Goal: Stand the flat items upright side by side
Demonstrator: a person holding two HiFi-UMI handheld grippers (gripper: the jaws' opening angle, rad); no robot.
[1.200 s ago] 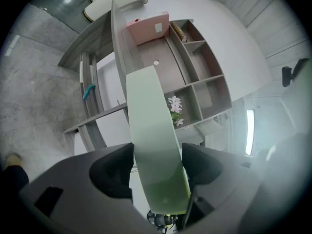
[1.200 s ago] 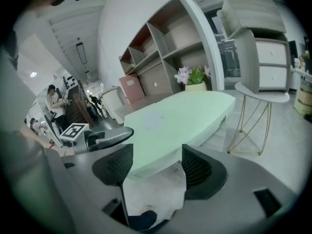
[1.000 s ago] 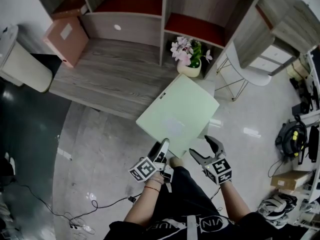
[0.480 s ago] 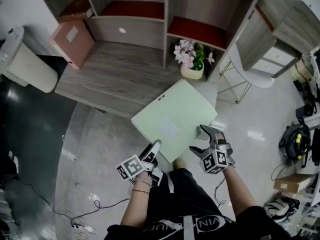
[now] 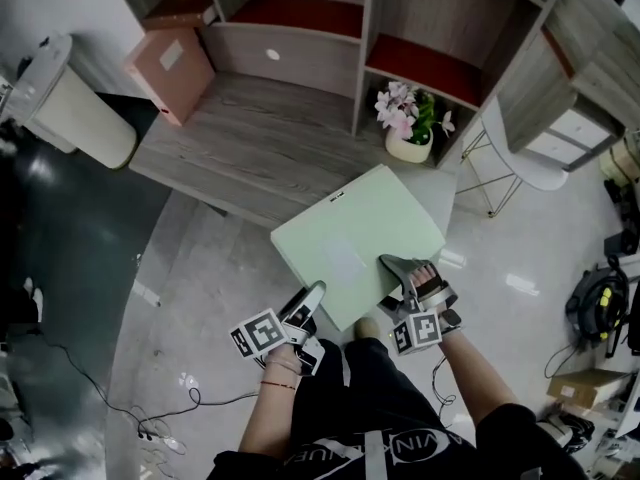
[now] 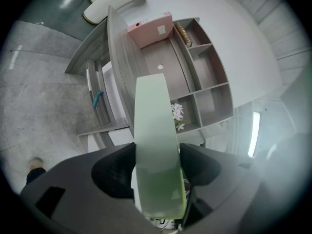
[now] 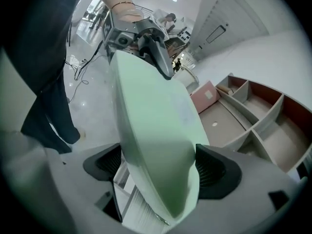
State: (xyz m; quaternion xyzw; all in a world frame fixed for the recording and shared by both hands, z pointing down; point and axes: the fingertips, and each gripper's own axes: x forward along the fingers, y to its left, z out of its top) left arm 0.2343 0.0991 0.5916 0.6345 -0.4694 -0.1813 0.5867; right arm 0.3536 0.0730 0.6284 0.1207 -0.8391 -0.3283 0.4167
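Pale green flat square book (image 5: 355, 243) airborne, near grey wooden worktop (image 5: 240, 148). Left gripper (image 5: 314, 298) fingers clamp its corner; right gripper (image 5: 402, 271) fingers, just opened wide, straddle its edge, apparently unclamped. Close right before uprighting.

Black lettered shirt (image 5: 380, 413), red wrist cord (image 5: 281, 385); marker-cubed left gripper (image 5: 316, 292), right gripper (image 5: 392, 268).
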